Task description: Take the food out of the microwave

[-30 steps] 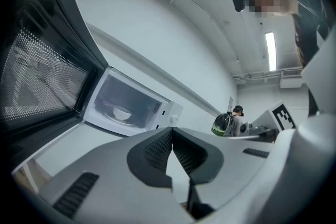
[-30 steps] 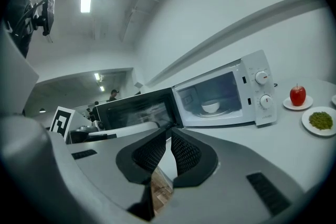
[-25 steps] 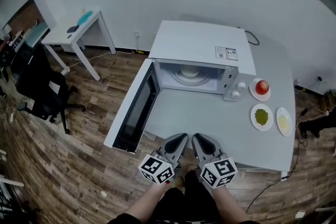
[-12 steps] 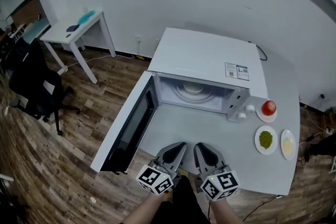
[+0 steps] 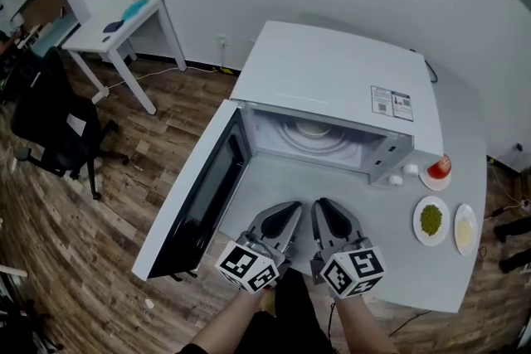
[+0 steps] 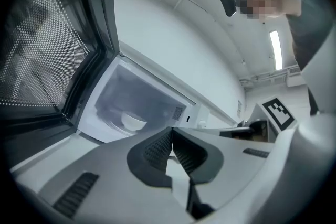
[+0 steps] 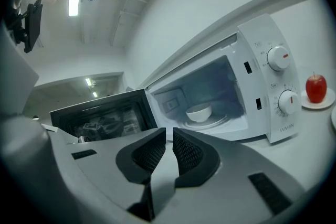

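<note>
a: where does the head view look from?
b: from high above the grey table (image 5: 286, 182), steeply down onto the open microwave (image 5: 332, 79).
a: and the two gripper views?
b: each sits low and close to the tabletop, facing into the cavity. the left gripper view is beside the door (image 6: 47, 44), the right more squarely in front. all three share the white bowl (image 7: 198, 112) inside.

Red apple (image 7: 315, 88), black office chair (image 5: 50, 124), white side table (image 5: 124, 31)
</note>
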Demonstrator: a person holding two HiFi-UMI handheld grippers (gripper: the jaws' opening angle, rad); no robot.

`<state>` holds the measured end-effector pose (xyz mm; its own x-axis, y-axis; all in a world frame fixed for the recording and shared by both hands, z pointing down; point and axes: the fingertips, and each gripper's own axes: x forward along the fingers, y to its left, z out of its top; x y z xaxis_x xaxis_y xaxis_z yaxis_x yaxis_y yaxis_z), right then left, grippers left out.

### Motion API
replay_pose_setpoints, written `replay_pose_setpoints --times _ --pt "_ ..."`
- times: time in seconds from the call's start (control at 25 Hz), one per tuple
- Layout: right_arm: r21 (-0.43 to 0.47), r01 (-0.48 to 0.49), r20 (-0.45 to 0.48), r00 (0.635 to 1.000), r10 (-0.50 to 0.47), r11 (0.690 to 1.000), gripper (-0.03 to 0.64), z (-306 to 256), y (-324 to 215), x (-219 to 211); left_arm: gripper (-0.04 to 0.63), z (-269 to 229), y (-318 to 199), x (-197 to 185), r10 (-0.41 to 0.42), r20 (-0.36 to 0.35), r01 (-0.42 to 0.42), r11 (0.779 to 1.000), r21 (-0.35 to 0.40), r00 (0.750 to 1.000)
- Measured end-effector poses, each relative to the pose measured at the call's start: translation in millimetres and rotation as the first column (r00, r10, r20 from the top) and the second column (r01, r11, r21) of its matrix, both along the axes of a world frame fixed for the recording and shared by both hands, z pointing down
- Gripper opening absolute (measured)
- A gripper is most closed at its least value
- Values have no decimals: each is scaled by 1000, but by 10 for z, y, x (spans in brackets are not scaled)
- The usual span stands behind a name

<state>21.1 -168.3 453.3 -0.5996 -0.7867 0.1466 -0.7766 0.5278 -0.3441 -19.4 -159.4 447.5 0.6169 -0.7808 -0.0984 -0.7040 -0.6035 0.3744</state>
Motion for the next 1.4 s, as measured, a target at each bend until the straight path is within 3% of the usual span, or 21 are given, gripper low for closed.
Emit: replay_pose_setpoints --times 0.84,1.4 --pt "-62 -82 16 996 83 995 52 115 -848 26 9 130 -598 -29 -42 -13 42 999 -16 999" --pt "-125 -133 48 989 140 983 116 178 -1314 63 9 175 -879 -82 -44 -3 44 999 -26 999"
